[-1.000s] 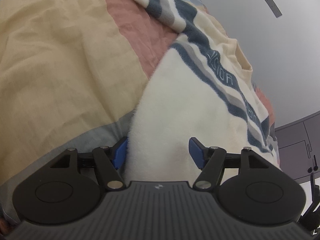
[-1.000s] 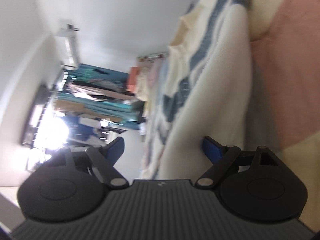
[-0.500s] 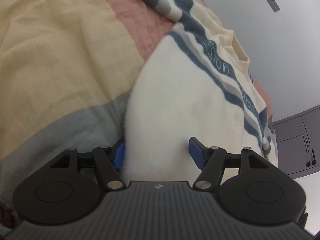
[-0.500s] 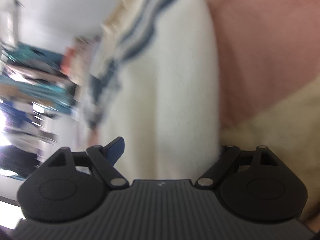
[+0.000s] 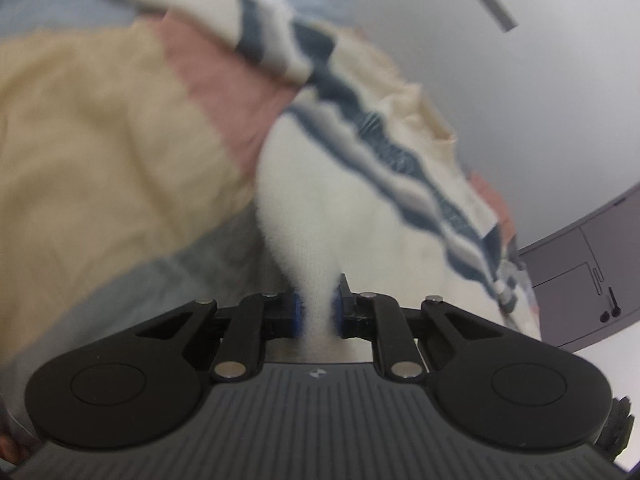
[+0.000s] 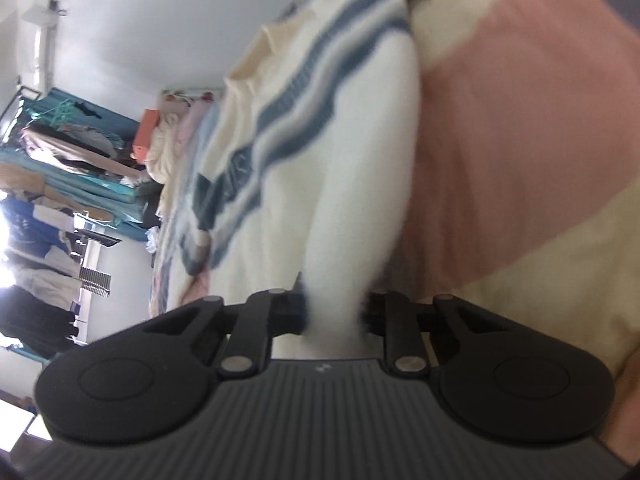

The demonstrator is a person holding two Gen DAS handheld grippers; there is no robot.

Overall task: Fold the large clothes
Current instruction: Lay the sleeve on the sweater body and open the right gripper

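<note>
Sweater, cream with blue-grey stripes, lies spread over a bedspread blocked in yellow, pink and grey.
The left gripper is closing, its blue pads pinching a bunched fold of the cream hem; the right gripper is closing likewise on another gathered fold of that hem.

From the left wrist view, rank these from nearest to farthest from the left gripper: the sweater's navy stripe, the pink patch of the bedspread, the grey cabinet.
1. navy stripe, just ahead on the sweater pinched in the closing left gripper.
2. pink patch, up and left on the bedspread.
3. grey cabinet, far right, beyond the bed.
</note>
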